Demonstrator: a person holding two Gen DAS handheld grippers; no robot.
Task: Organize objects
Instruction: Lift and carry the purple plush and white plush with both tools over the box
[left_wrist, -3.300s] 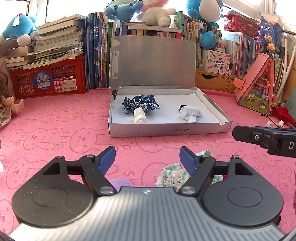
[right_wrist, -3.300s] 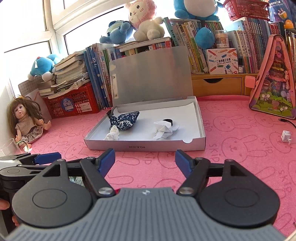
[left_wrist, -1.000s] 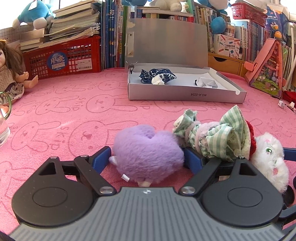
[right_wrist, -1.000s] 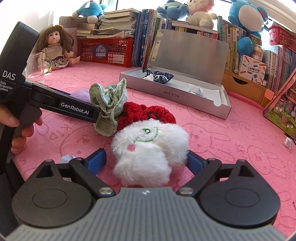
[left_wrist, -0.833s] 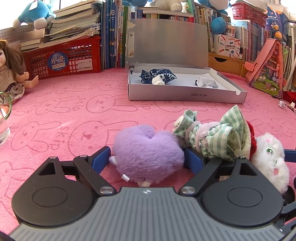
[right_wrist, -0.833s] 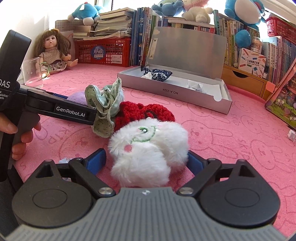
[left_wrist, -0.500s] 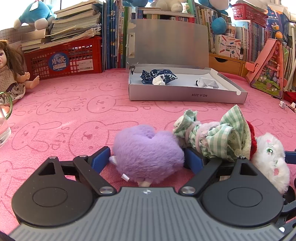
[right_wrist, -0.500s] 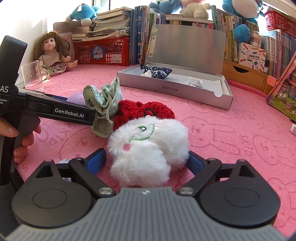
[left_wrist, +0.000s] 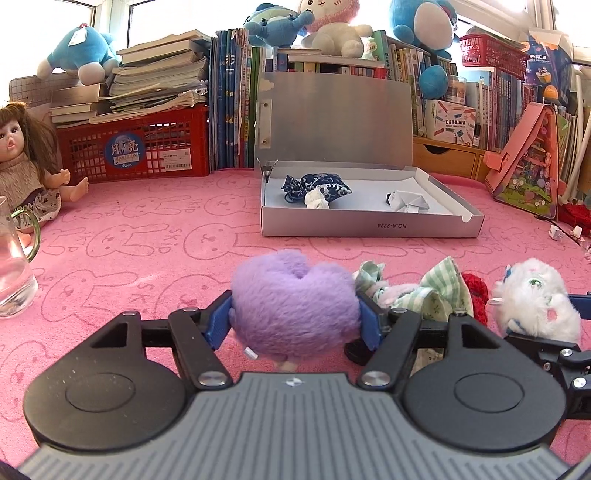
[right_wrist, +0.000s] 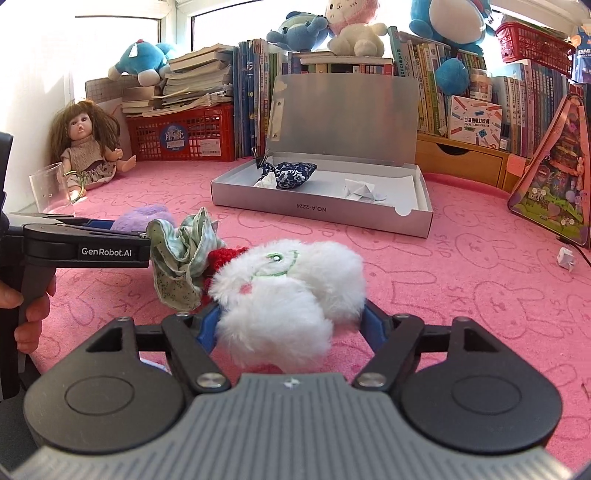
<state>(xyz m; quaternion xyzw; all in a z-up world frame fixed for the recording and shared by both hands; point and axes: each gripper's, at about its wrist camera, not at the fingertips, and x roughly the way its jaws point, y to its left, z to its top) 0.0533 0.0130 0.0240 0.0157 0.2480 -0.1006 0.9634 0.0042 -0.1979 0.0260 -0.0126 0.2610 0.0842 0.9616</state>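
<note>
Pick-up step: your left gripper (left_wrist: 295, 321) is clamped on the purple plush (left_wrist: 293, 314) and your right gripper (right_wrist: 290, 325) on the white plush head (right_wrist: 291, 295), the doll low over the pink counter (left_wrist: 147, 240), just short of the open silver box (left_wrist: 369, 225). Its long axis runs left-right across both views, head toward your right, green dress (right_wrist: 184, 258) between the grippers; whether it has cleared the counter is hard to say. Next, carry both ends forward together into the box's free middle.
</note>
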